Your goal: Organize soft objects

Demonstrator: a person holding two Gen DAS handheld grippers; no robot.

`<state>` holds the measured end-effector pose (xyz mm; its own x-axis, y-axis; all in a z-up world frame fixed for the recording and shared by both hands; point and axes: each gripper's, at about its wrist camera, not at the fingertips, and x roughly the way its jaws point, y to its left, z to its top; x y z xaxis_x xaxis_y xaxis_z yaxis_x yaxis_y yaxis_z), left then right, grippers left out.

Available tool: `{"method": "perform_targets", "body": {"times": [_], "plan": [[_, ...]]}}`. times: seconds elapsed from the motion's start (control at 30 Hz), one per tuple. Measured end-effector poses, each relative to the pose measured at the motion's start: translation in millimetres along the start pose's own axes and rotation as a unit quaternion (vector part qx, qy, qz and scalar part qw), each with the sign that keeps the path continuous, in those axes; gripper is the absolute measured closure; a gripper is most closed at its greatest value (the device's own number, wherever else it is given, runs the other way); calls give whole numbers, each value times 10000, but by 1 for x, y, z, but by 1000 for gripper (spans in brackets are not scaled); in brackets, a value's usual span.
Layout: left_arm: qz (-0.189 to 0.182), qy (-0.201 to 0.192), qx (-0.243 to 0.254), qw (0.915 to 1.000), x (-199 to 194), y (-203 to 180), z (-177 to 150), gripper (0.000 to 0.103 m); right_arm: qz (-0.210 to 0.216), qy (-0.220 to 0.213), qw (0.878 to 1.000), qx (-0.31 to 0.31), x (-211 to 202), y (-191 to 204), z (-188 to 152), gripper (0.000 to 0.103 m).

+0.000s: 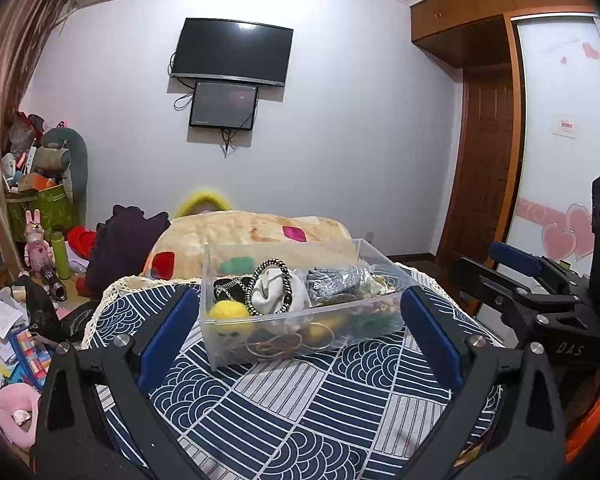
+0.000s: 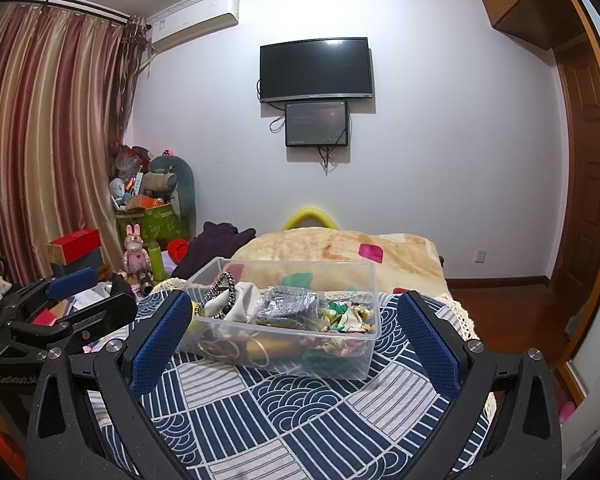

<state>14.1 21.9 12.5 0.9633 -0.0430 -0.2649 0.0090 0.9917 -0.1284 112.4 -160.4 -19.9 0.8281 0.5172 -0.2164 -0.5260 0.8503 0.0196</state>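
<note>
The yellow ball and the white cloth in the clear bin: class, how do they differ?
The yellow ball is round and fuzzy; the white cloth is crumpled and shapeless. The ball sits at the bin's front corner; the cloth is heaped mid-bin, ringed by a black-and-white band. Both lie inside the bin, ungrasped.

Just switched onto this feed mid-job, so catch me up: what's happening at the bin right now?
Nothing is being held. The left gripper and the right gripper are both open and empty, hovering over the blue patterned cloth on the near side of the clear plastic bin. The bin already holds a jumble: a white cloth bundle, a grey knit piece, a yellow fuzzy ball, floral fabric and some rings. Neither gripper touches the bin.
</note>
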Motion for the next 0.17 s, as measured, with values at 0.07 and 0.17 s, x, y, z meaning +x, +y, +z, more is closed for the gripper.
{"method": "perform_targets", "body": {"times": [0.07,0.17], "plan": [[-11,8,-3,10000,1,0,0,1,-2,12,10000,5,1,1,0,1],[-19,28,-5,10000,1,-1,0,1,-1,23,10000,5,1,1,-2,1]]}}
